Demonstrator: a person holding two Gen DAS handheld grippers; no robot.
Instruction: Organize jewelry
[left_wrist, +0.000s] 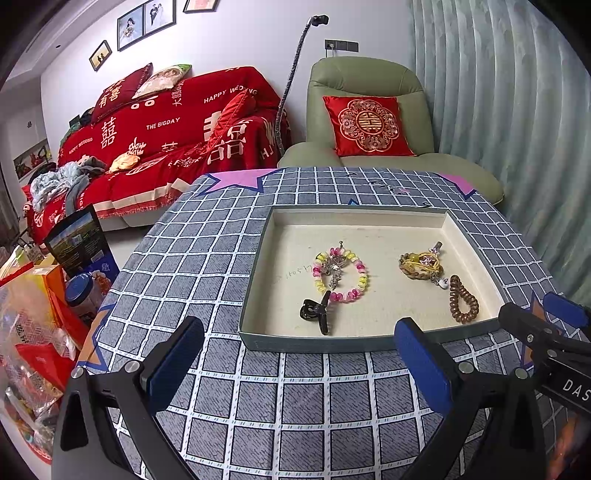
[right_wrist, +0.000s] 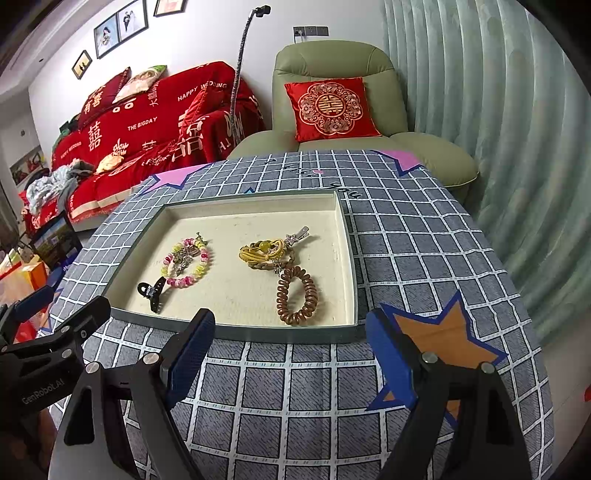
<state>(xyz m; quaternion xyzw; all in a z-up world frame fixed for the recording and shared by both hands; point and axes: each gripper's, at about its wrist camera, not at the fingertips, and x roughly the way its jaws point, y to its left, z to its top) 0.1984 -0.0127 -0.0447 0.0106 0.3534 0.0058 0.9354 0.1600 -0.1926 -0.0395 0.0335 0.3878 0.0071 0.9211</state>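
A shallow grey-rimmed tray (left_wrist: 255, 266) (right_wrist: 351, 258) with a cream floor lies on the checked tablecloth. In it lie a pink and yellow bead bracelet (left_wrist: 360, 278) (right_wrist: 184, 282), a black claw clip (left_wrist: 317, 312) (right_wrist: 153, 291), a brown spiral hair tie (left_wrist: 463, 301) (right_wrist: 297, 295) and a yellow and brown corded bracelet pile with a silver clip (left_wrist: 423, 264) (right_wrist: 264, 251). My left gripper (left_wrist: 299, 365) is open and empty, just short of the tray's near rim. My right gripper (right_wrist: 291, 354) is open and empty at the same rim, further right; it also shows in the left wrist view (left_wrist: 543, 321).
The table (left_wrist: 184, 258) (right_wrist: 424, 258) carries a grey checked cloth with star patches. Behind it stand a red-covered sofa (left_wrist: 166, 129), a green armchair (left_wrist: 369, 110) with a red cushion, and a curtain at right. Bags and boxes (left_wrist: 44, 295) crowd the floor at left.
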